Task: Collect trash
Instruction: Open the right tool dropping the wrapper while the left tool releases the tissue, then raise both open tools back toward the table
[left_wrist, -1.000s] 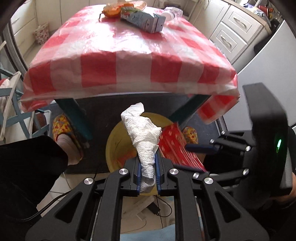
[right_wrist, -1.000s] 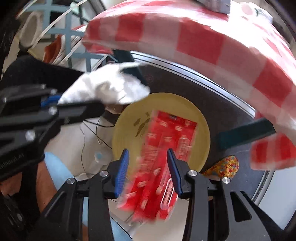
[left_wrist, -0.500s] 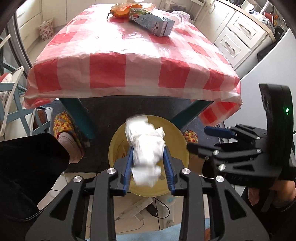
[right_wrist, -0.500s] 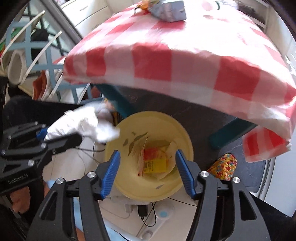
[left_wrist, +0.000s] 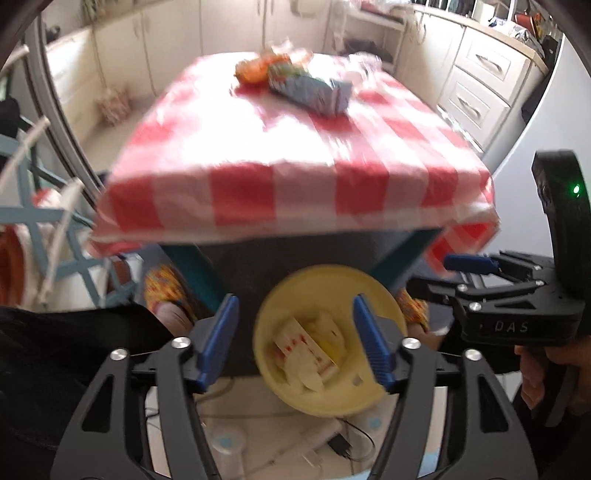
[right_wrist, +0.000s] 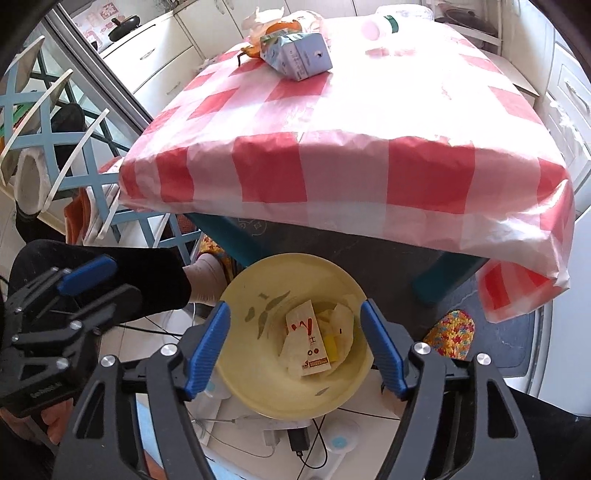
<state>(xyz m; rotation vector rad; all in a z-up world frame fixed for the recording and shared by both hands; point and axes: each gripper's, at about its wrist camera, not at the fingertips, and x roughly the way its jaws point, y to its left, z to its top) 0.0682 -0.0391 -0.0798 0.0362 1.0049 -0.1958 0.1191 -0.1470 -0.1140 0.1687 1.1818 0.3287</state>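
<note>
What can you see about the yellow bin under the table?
The yellow bin is round, open-topped and looks like smooth plastic, with greenish smudges on its inner wall. It stands on the floor just below the table's near edge. Inside lie a red-and-white wrapper, crumpled white paper and something small and yellow. Nothing grips it.

**Around the kitchen**

We are looking at a table (right_wrist: 369, 229) wearing a red-and-white checked cloth (right_wrist: 347, 122). White drawer cabinets (left_wrist: 480, 81) are standing at two o'clock, a blue lattice chair (right_wrist: 48, 122) is sitting at nine o'clock, and cables with a black plug (right_wrist: 299, 439) are lying at six o'clock.
</note>
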